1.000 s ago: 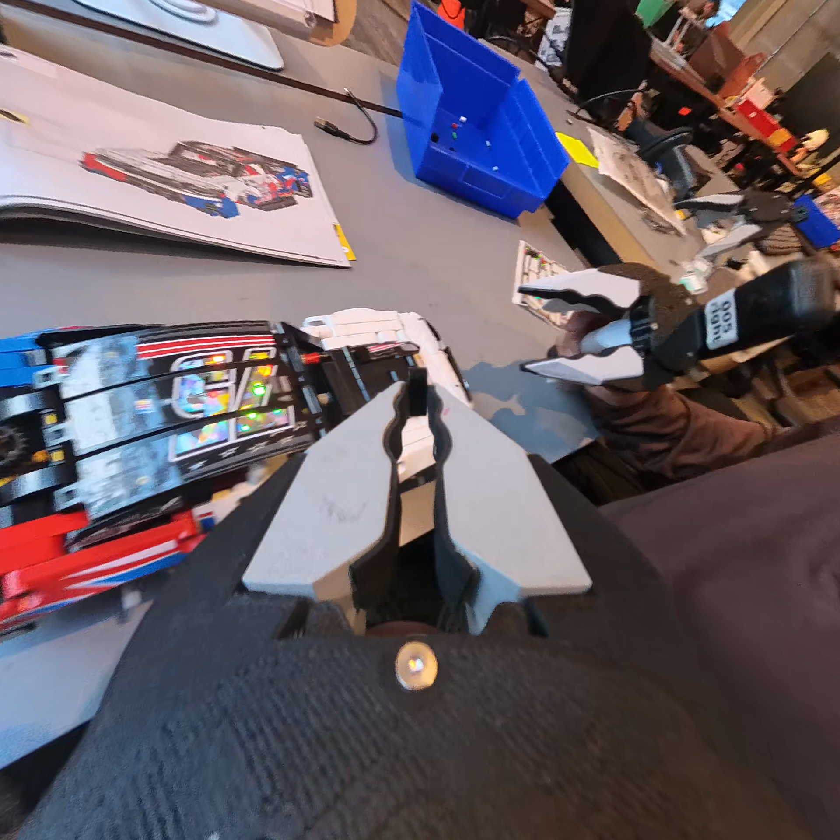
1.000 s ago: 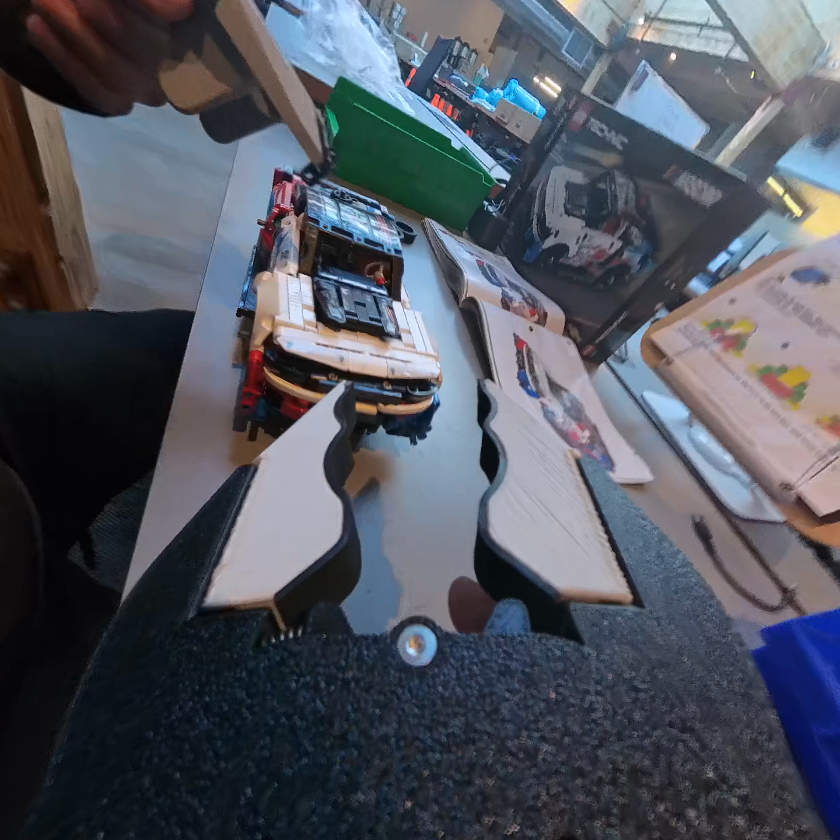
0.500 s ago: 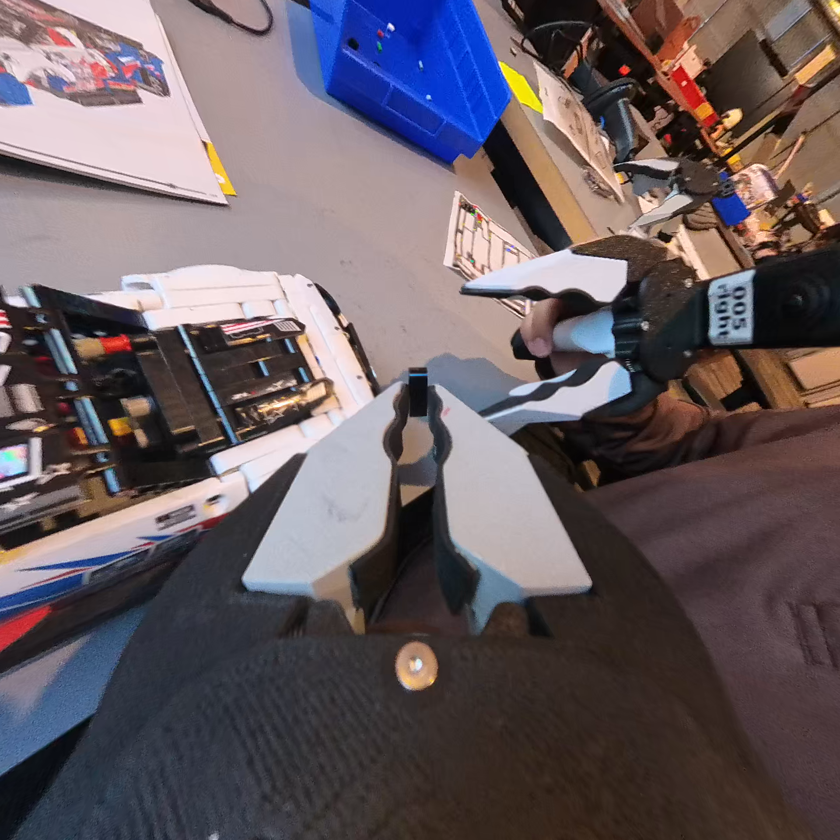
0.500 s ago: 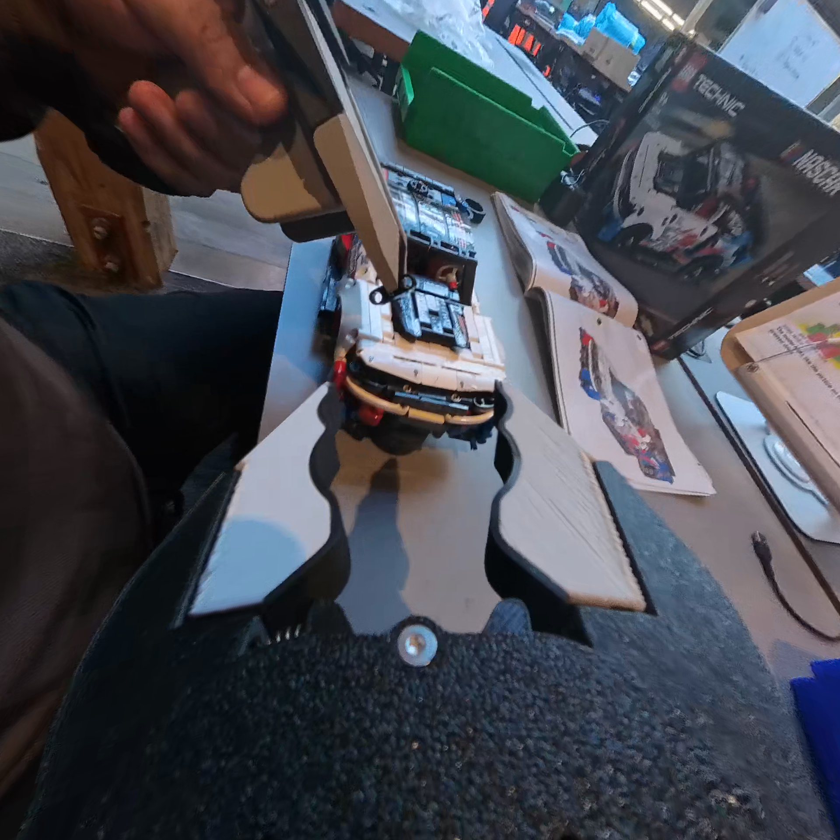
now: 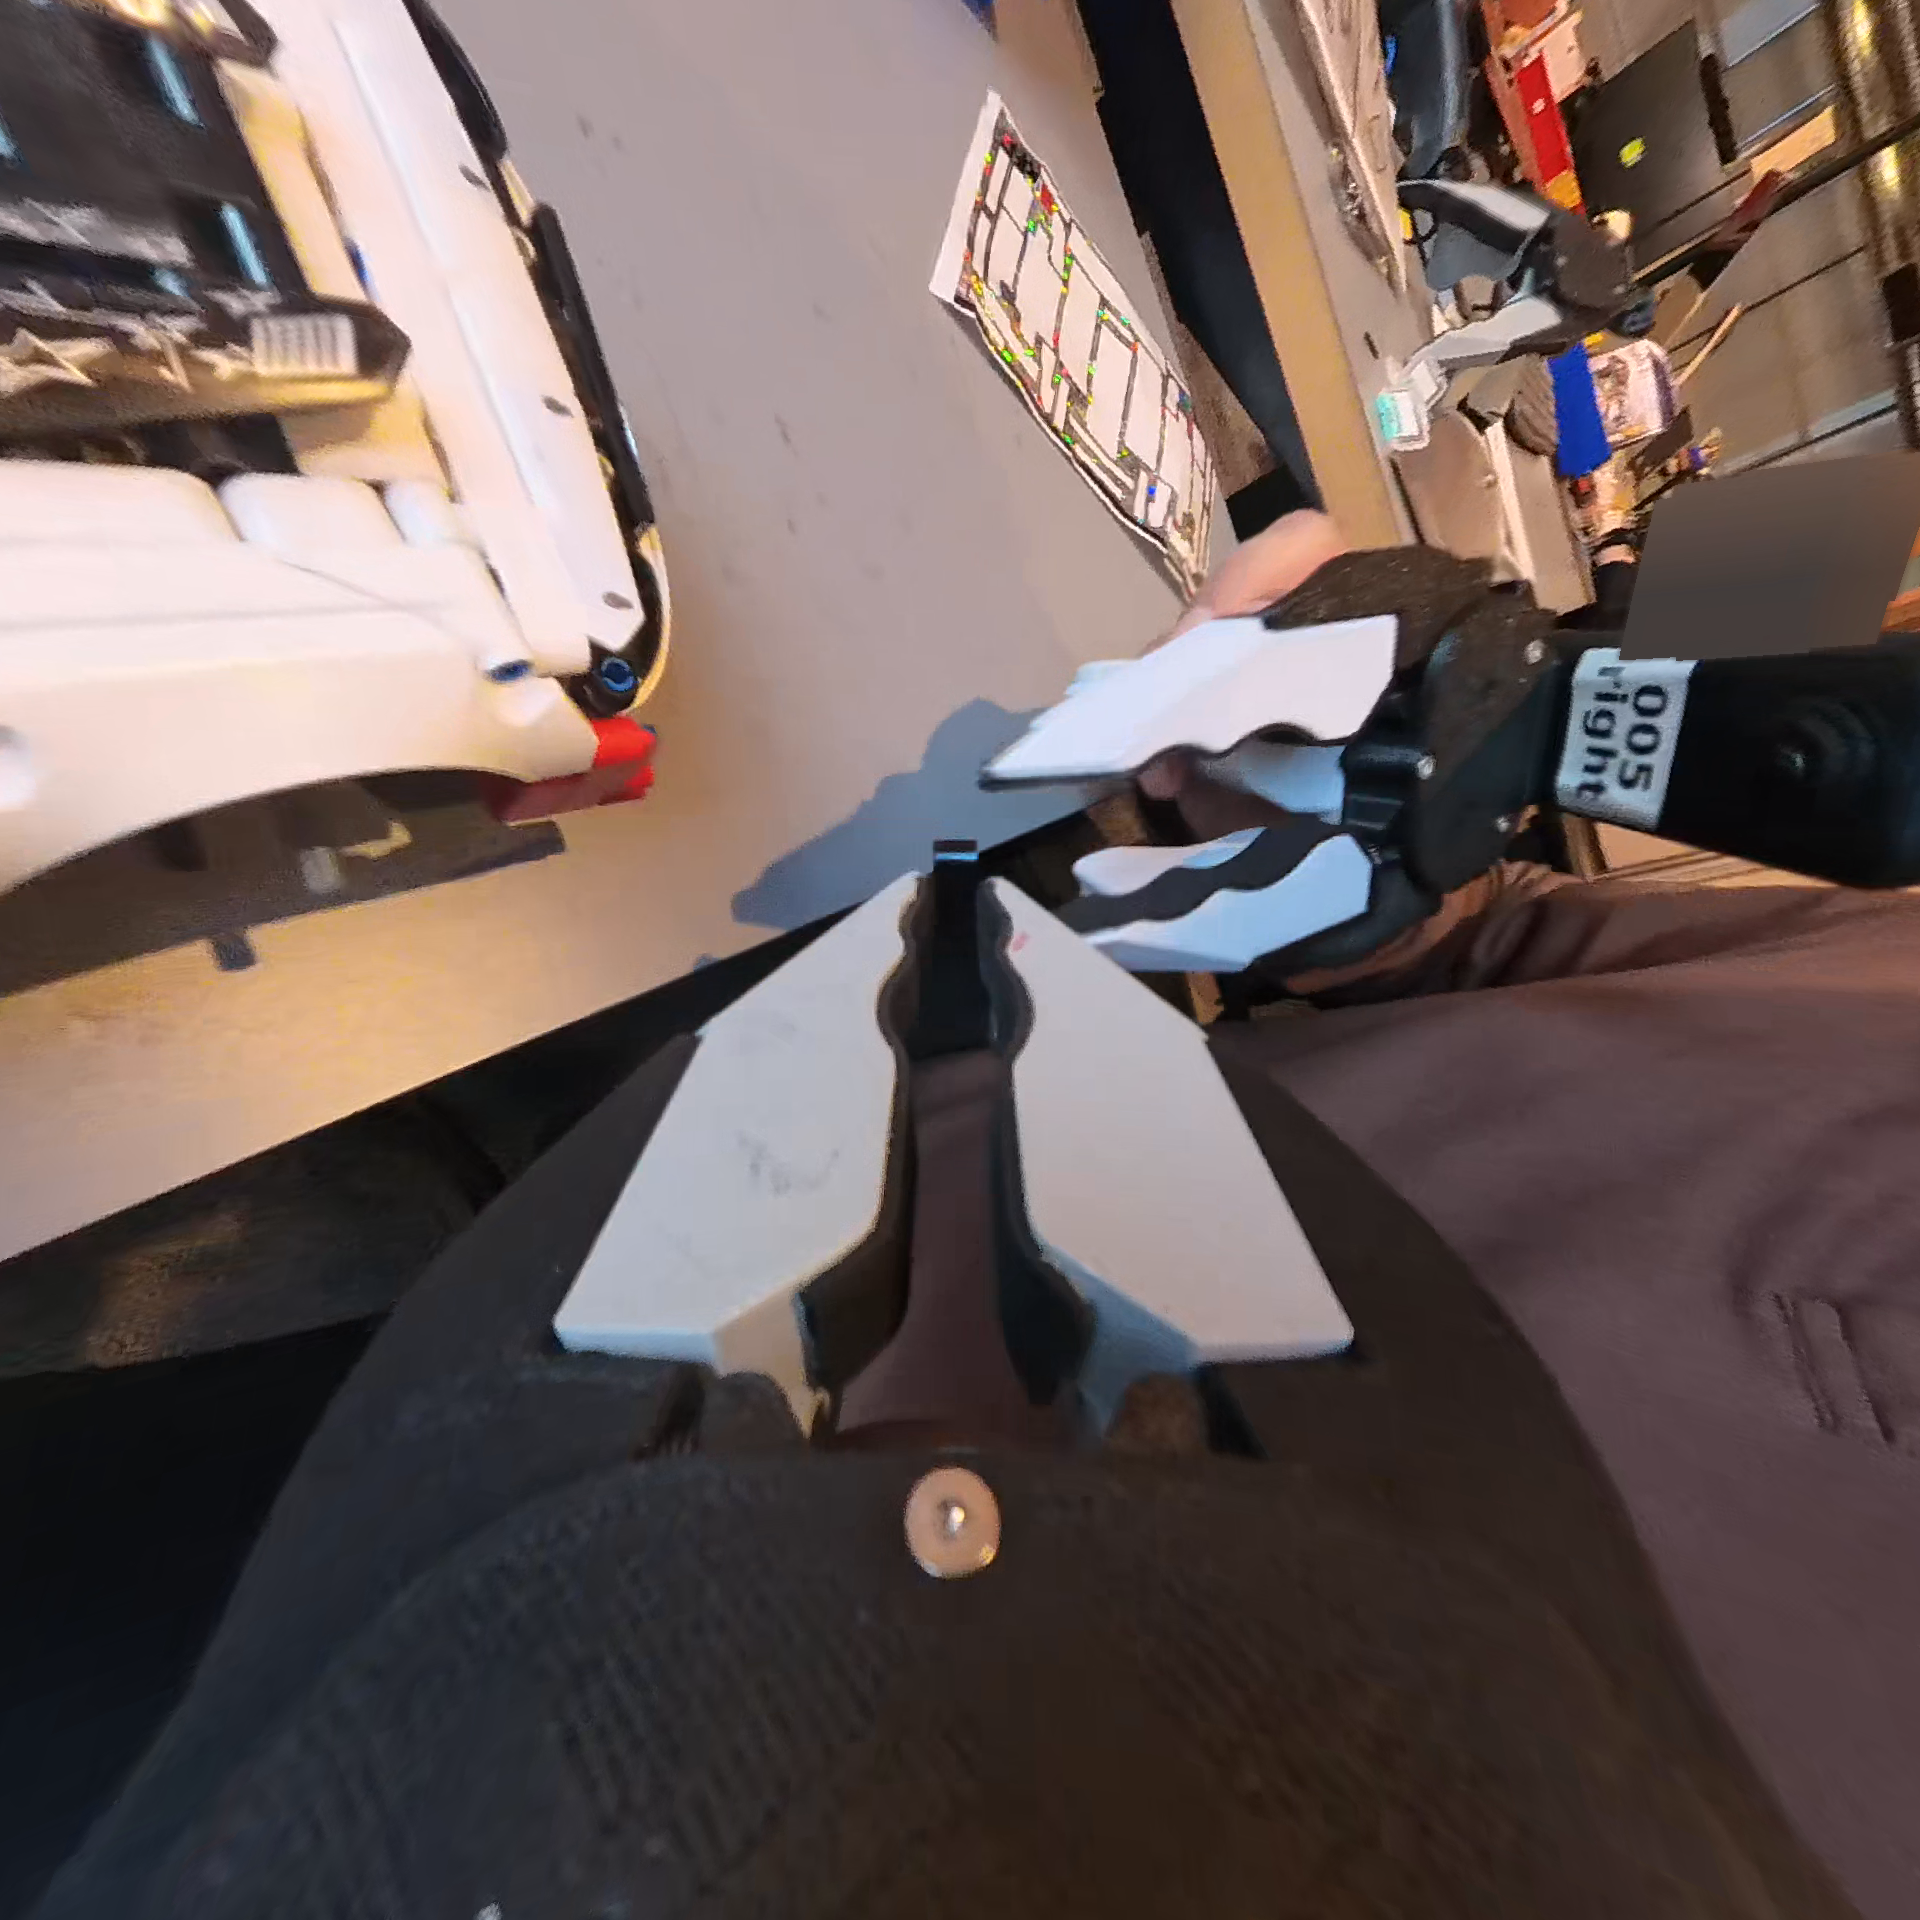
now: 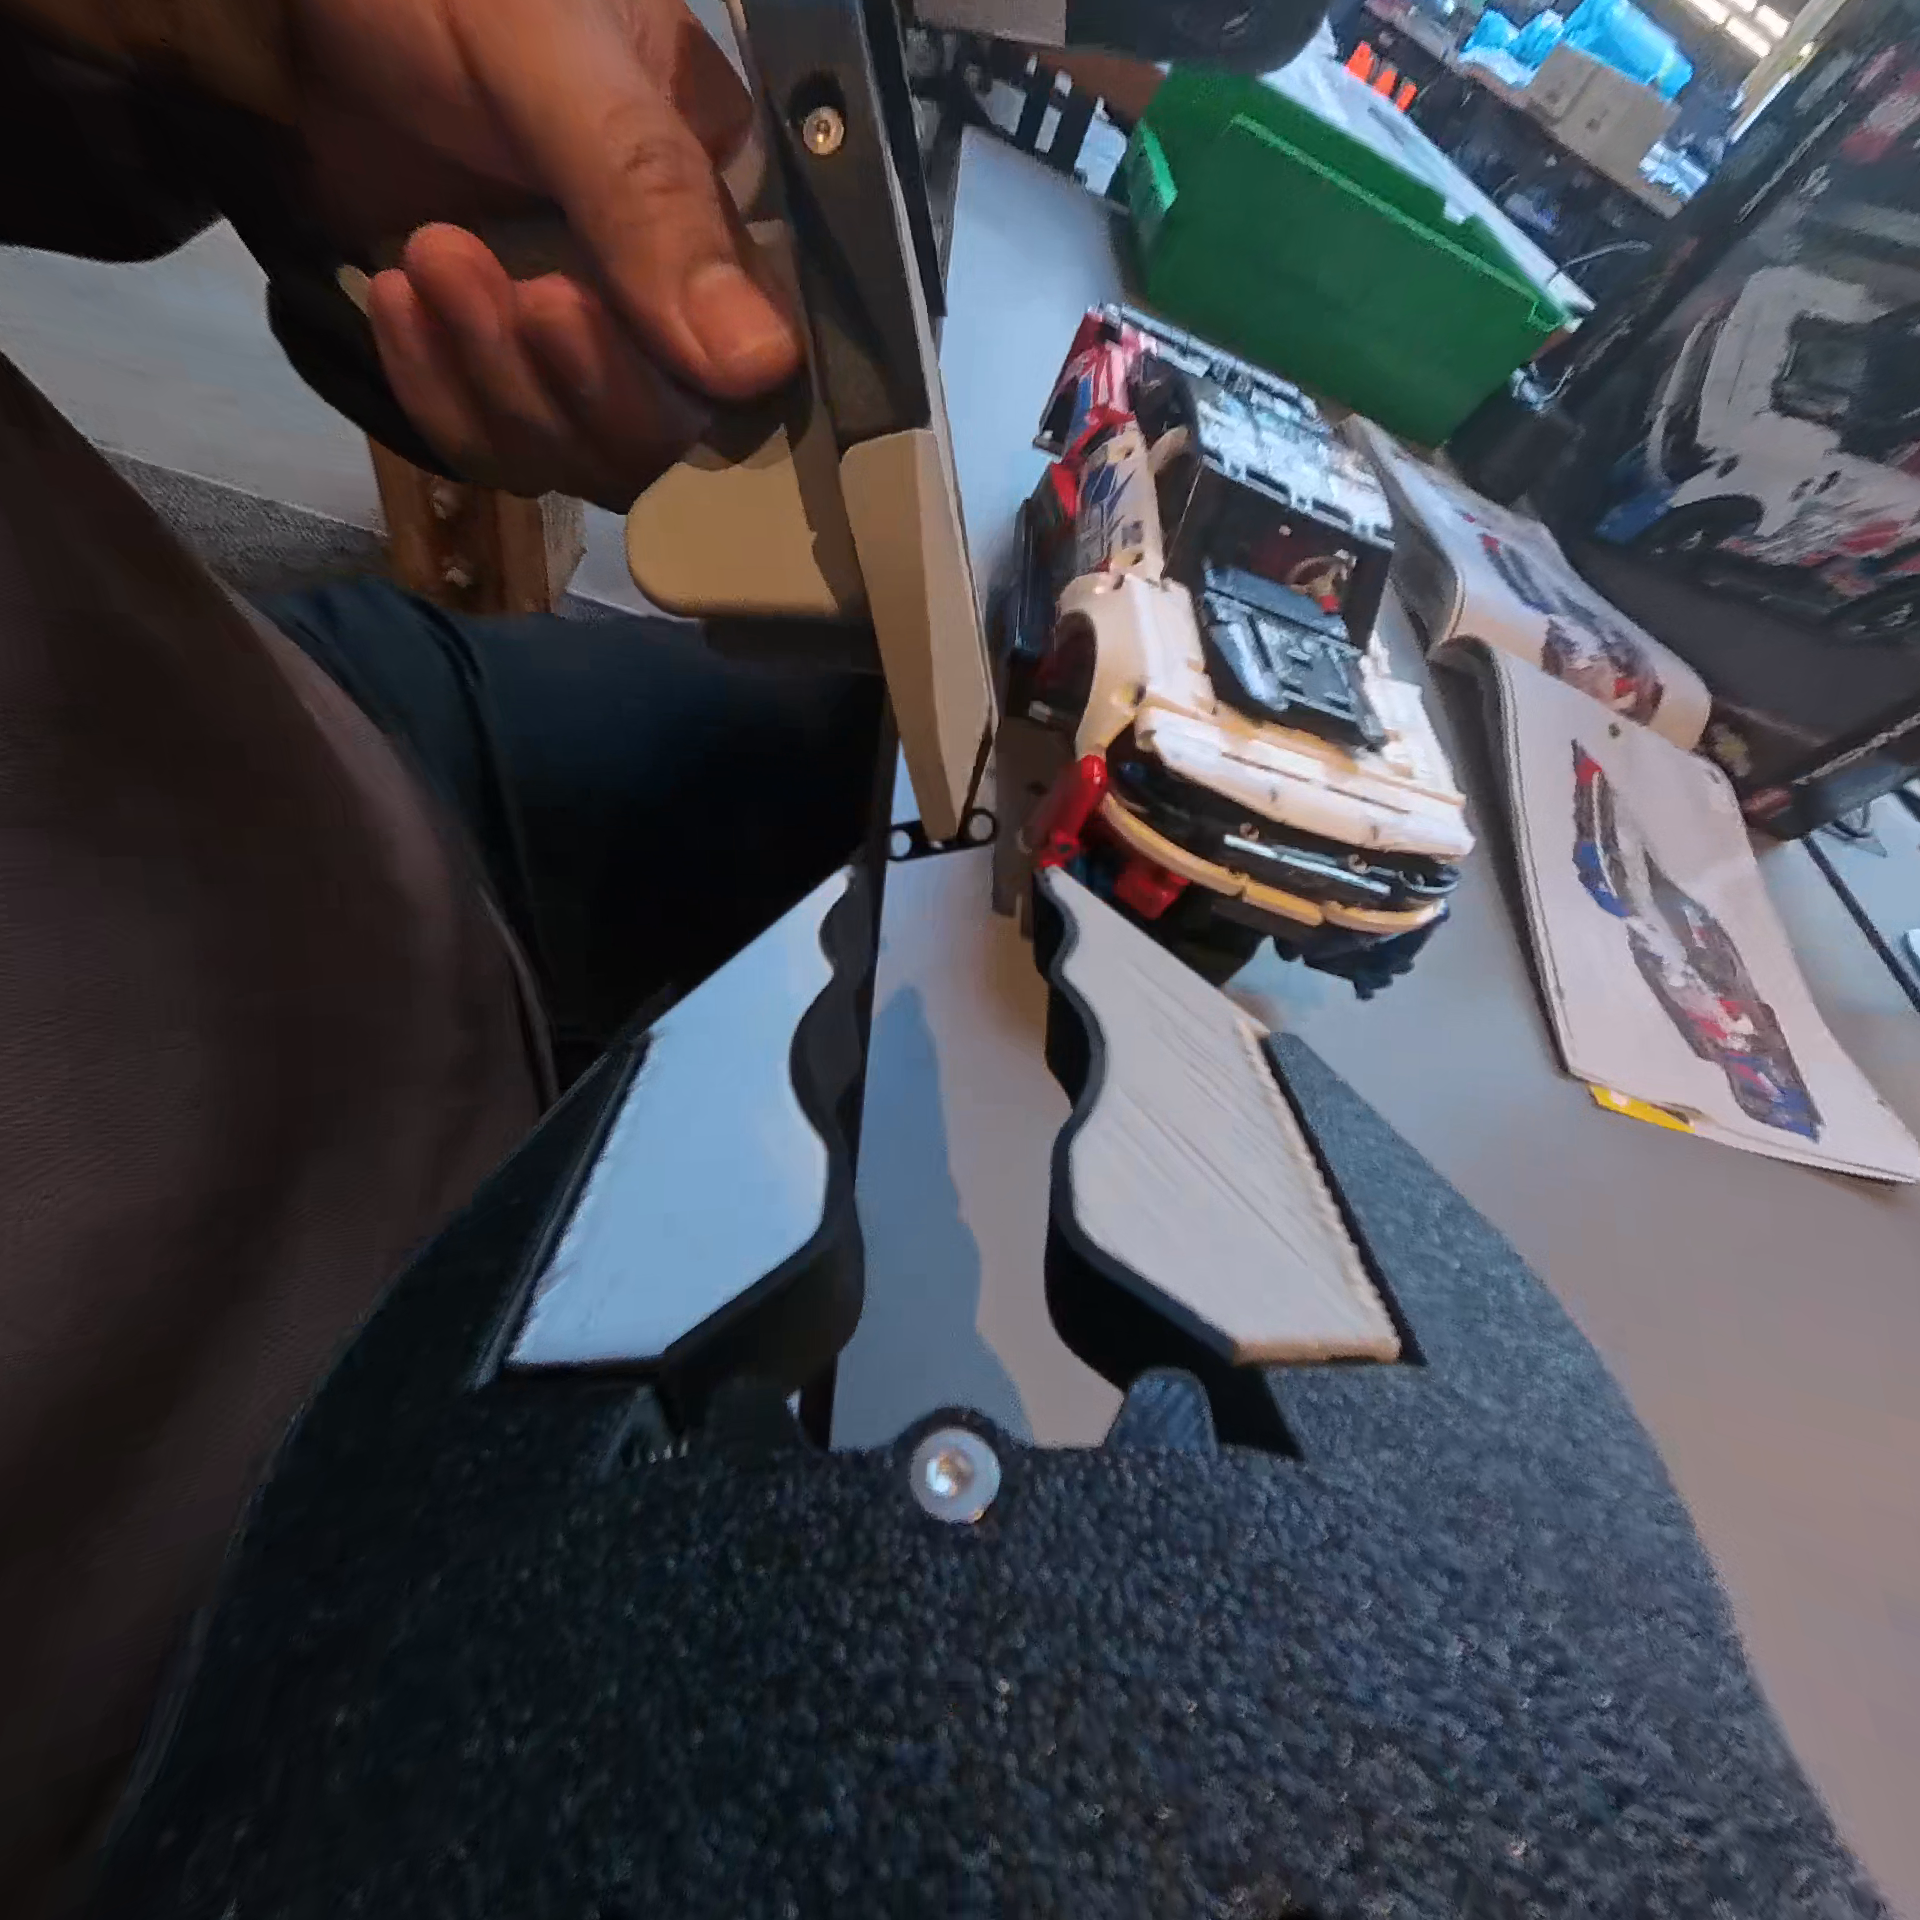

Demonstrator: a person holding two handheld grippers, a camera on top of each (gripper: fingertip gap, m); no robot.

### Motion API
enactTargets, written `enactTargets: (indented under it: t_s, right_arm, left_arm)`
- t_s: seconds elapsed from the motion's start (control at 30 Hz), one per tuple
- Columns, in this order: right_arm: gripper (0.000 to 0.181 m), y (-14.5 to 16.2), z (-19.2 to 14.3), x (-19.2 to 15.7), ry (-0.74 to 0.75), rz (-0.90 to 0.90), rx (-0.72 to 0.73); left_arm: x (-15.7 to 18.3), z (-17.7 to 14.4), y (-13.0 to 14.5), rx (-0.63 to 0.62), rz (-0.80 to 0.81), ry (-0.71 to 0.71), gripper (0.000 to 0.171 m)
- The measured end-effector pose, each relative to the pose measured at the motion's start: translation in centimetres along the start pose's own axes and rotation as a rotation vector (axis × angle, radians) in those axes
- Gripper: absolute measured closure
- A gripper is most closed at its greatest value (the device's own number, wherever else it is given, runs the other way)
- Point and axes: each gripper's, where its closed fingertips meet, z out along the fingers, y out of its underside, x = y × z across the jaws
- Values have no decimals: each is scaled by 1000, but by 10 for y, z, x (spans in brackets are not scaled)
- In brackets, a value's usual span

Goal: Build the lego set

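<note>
Green bin (image 6: 1320,260) at the grey table's (image 6: 1558,1195) far end, a printed sheet (image 5: 1091,332) near its edge.

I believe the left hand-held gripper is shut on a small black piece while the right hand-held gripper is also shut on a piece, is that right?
Not quite. The left hand-held gripper is indeed shut on a small black piece, but the right hand-held gripper is open and holds nothing: the right wrist view shows a clear gap between its fingers, with bare table showing through.
</note>
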Motion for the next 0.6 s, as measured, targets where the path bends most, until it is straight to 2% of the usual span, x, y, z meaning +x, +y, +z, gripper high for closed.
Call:
enactTargets:
  t_s: [0.17,0.43,0.6]
  right_arm:
    - [159,11,5,-5,7,-19,-26]
    - [156,16,12,-4,21,-81,-55]
    - [164,19,13,-5,34,-126,-75]
  left_arm:
    - [-6,9,5,5,-65,19,166]
    - [-8,13,8,-6,-82,32,166]
    - [-10,15,7,-13,-100,48,166]
